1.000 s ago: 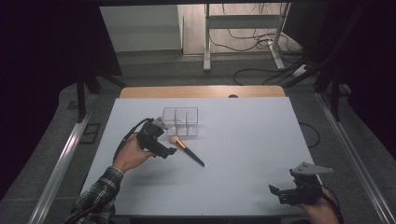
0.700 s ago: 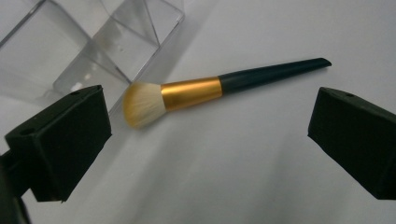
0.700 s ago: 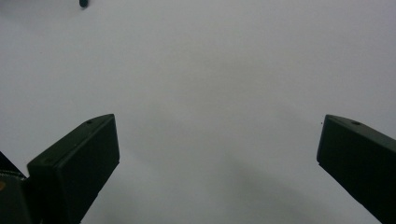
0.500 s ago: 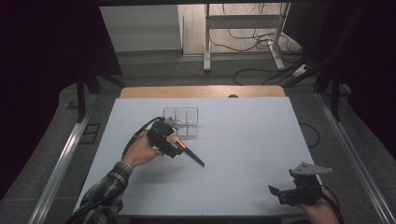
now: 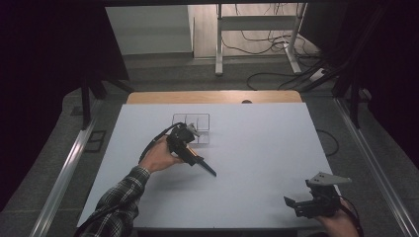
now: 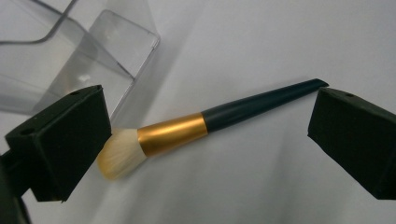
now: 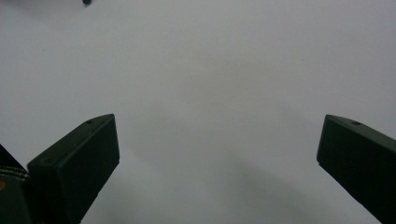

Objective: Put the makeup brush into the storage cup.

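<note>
A makeup brush (image 6: 187, 128) with cream bristles, a gold ferrule and a dark handle lies flat on the white table (image 5: 257, 148). My left gripper (image 6: 210, 105) is open and straddles it, one jaw by the bristles and the other past the handle's tip, neither touching. In the high view the left gripper (image 5: 190, 150) hangs over the brush's (image 5: 206, 167) bristle end, beside a clear plastic organiser (image 5: 193, 123). My right gripper (image 5: 296, 203) rests open near the table's front right corner. In its own view the right gripper (image 7: 217, 135) has only bare table between the jaws.
The clear organiser (image 6: 84, 51) has several compartments and stands just behind the brush's bristles. A wooden strip (image 5: 212, 97) edges the table's far side. Metal rails (image 5: 64, 173) run along both sides of the table.
My left hand has carried its gripper rightward and slightly away from me, over the brush's bristle end. The brush and the right gripper have stayed put.
</note>
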